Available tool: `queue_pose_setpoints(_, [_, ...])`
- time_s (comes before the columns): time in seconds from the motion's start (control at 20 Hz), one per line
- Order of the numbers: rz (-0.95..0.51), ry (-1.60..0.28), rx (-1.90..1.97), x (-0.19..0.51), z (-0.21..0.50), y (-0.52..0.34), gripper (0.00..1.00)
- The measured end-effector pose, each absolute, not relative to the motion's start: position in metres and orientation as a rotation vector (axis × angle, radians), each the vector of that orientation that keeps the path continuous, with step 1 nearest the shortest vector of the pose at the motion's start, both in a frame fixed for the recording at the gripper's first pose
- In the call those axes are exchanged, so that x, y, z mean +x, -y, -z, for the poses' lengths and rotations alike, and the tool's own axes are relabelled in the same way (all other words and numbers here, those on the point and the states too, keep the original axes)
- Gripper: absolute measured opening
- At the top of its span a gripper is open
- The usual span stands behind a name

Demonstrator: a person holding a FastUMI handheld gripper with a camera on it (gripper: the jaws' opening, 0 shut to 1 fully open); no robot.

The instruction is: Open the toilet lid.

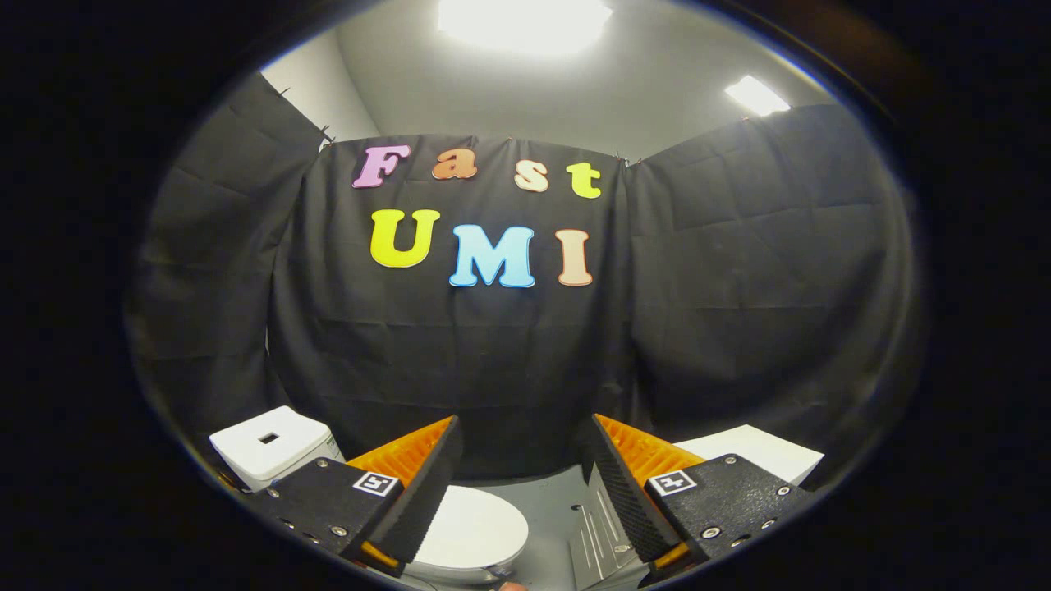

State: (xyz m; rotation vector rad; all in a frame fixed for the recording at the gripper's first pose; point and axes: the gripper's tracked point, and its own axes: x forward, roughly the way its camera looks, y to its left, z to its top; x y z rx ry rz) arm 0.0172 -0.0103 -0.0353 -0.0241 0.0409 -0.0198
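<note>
A white toilet stands low on the floor, its closed oval lid (472, 532) lying flat just under and beside my left finger. Its white tank (271, 445) with a small dark square on top sits to the left, beyond that finger. My gripper (521, 450) is held above the toilet, pointing at the black cloth wall, open with a wide gap and nothing between the fingers. The left finger covers part of the lid's left side.
A grey metal floor plate (587, 525) with slots lies between the fingers, right of the lid. A white flat-topped box or cabinet (764, 453) stands beyond the right finger. Black cloth walls close in the booth on three sides.
</note>
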Motion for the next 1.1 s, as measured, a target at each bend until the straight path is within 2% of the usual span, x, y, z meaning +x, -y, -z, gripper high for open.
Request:
queue_pose_setpoints(0.6, [0.017, -0.202, -0.009, 0.036, 0.114, 0.01, 0.95])
queue_pose_setpoints(1.1, [-0.014, -0.38, 0.163, 0.041, 0.21, -0.002, 0.95])
